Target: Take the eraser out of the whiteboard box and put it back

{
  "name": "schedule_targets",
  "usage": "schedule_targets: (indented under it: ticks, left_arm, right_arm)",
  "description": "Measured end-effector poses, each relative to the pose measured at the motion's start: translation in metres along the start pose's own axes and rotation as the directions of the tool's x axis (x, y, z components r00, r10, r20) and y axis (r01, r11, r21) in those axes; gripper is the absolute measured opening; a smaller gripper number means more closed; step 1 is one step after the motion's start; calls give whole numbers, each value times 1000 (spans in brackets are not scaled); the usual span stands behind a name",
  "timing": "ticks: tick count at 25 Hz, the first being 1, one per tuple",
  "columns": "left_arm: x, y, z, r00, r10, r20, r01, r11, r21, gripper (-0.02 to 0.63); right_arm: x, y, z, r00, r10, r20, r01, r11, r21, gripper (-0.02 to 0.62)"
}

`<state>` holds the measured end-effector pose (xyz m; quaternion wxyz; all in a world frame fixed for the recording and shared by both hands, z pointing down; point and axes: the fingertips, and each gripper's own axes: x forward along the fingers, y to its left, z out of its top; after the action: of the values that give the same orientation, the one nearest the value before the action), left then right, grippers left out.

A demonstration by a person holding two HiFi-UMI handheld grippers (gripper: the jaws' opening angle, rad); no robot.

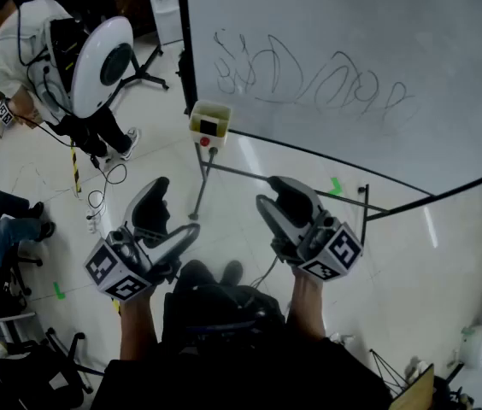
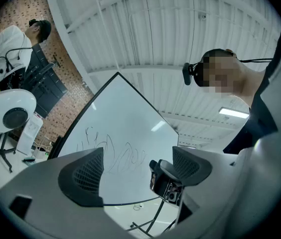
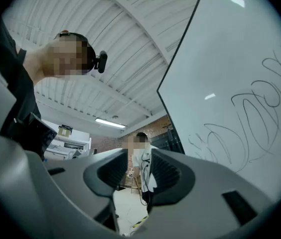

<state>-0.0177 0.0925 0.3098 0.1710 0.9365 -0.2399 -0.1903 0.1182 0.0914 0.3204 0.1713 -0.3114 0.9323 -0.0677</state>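
Close to the body, the left gripper (image 1: pixel 168 220) keeps its fingers released, wide apart and empty. The right gripper (image 1: pixel 277 205) has its fingers only a little apart, and they are also empty. Further ahead, the whiteboard box (image 1: pixel 213 108) sits at the lower left corner of the scribbled whiteboard (image 1: pixel 352 41), with the dark eraser (image 1: pixel 209 127) inside it.
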Motion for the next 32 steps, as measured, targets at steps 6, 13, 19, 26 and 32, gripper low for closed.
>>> schedule_targets:
  ticks: [6,13,19,26,32]
  left_arm:
    - [15,19,-2,1000,19,-5,-19,1000,16,431]
    - [23,62,6,1000,-10,-1,10,1000,-16,431]
    - [32,116,23,999,-39,4,39,999,-28,431]
    - [41,174,41,995,-96,-4,96,993,-68,431]
    - [39,209,40,989,-144,-36,139,982,-125,431]
  right_arm:
    - [9,-23,-7,1000,6,-27,-6,1000,3,175]
    - [41,-48,-24,996,-29,-88,27,999,-16,192]
    - [88,-77,-42,987,-66,-143,63,998,-31,213]
    - [136,-104,-62,972,-131,-195,122,991,-56,218]
    - [163,-119,-90,949,-184,-255,173,983,-68,225]
